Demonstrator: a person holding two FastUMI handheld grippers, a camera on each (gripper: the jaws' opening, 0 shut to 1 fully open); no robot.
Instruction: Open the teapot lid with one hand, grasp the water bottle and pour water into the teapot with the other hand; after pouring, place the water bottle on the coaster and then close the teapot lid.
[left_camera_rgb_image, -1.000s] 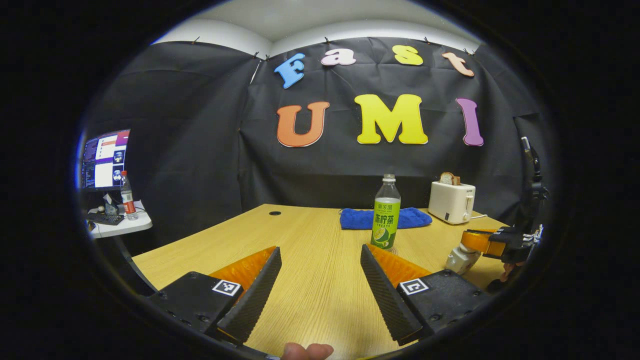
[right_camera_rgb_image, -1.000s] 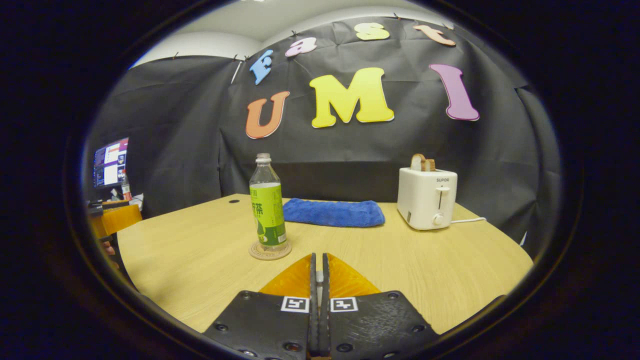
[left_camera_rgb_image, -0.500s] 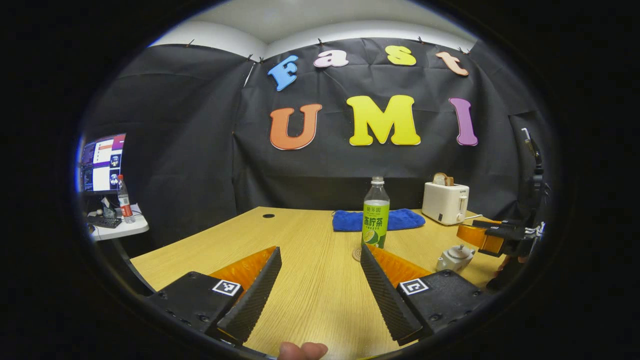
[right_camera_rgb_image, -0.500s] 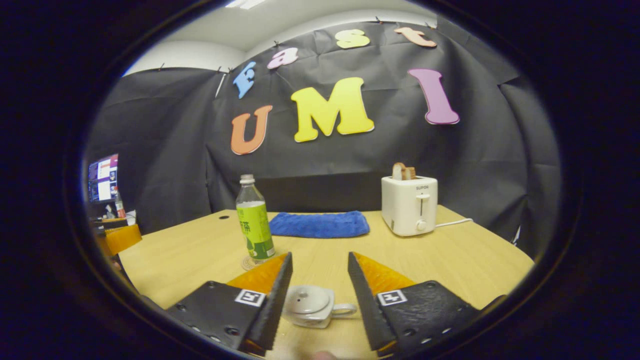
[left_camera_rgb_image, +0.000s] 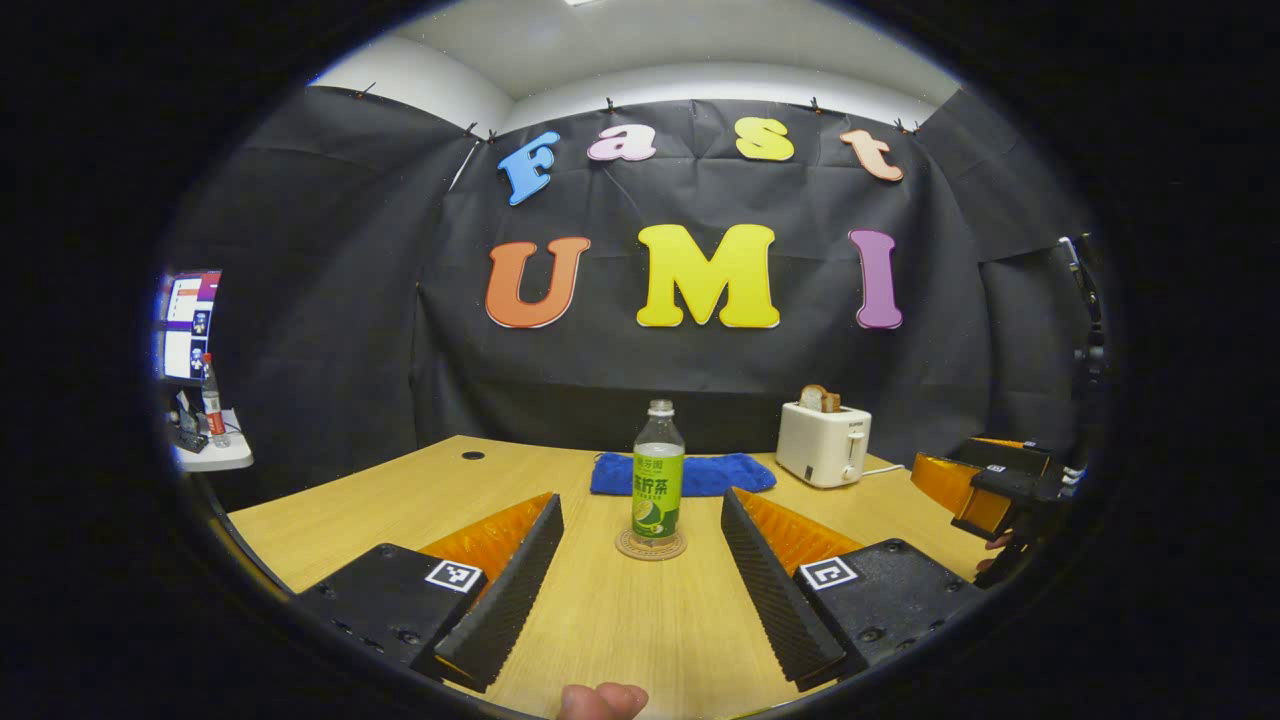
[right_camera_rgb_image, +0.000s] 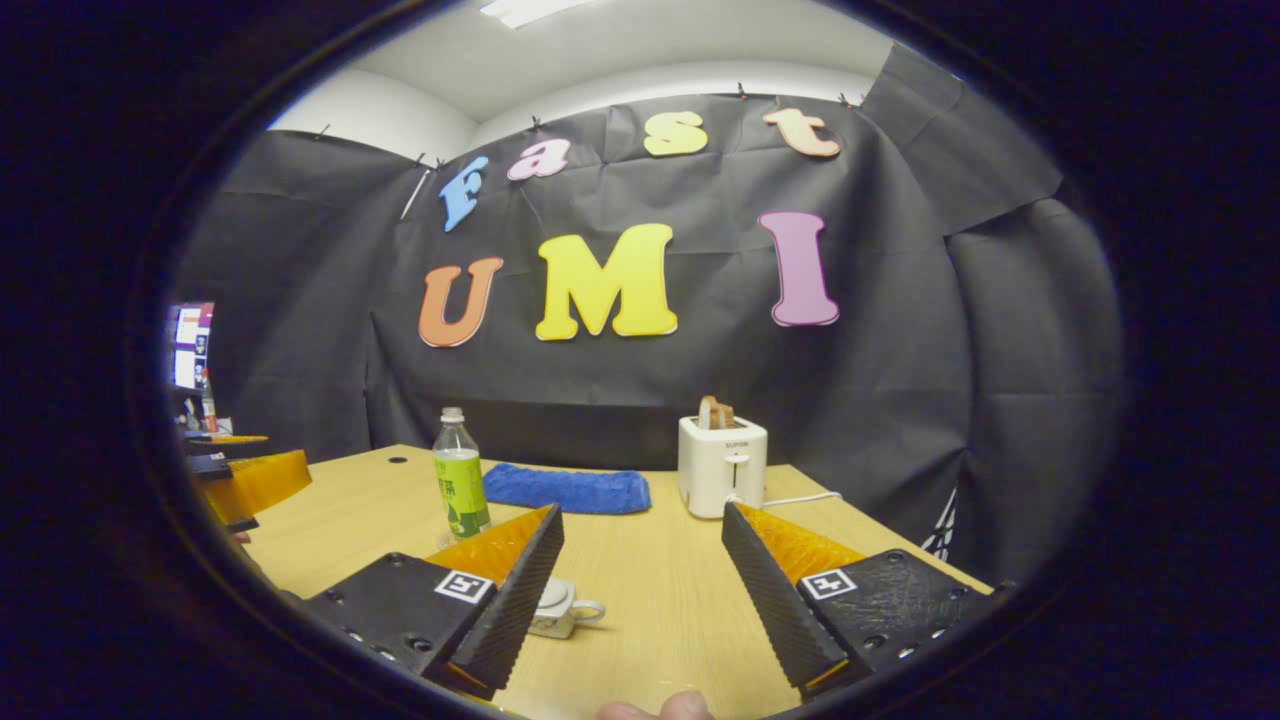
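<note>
Water bottle (left_camera_rgb_image: 658, 474) stands upright on a round coaster (left_camera_rgb_image: 651, 545), mid-desk, green label facing the left gripper view; in the right gripper view it (right_camera_rgb_image: 459, 485) stands to the left, the coaster mostly hidden behind the near finger

Teapot (right_camera_rgb_image: 556, 608), small and white, sits on the desk (left_camera_rgb_image: 640, 620) in the right gripper view, lid on, handle pointing right; its left part is hidden behind that claw's left finger

Left claw (left_camera_rgb_image: 640, 570): jaws wide apart, holding nothing, low over the desk. The bottle shows in the gap between the fingers, well beyond the tips, not touched. A fingertip of the person (left_camera_rgb_image: 600, 700) shows at the bottom edge

Right claw (right_camera_rgb_image: 640, 580): jaws wide apart, empty, above the desk. The teapot lies near its left finger; cannot tell whether they touch. A fingertip (right_camera_rgb_image: 665, 706) shows at the bottom edge here too

The right claw also shows at the far right of the left gripper view (left_camera_rgb_image: 985, 480), off the desk's edge. The left claw shows at the far left of the right gripper view (right_camera_rgb_image: 250, 478)

Behind the bottle: a blue cloth (left_camera_rgb_image: 683, 473) lying flat, then a white toaster (left_camera_rgb_image: 823, 450) with bread in its slot, cord trailing right. Off to the left, a side table (left_camera_rgb_image: 210, 455) with a monitor (left_camera_rgb_image: 185, 322) and a second bottle (left_camera_rgb_image: 211, 398)
</note>
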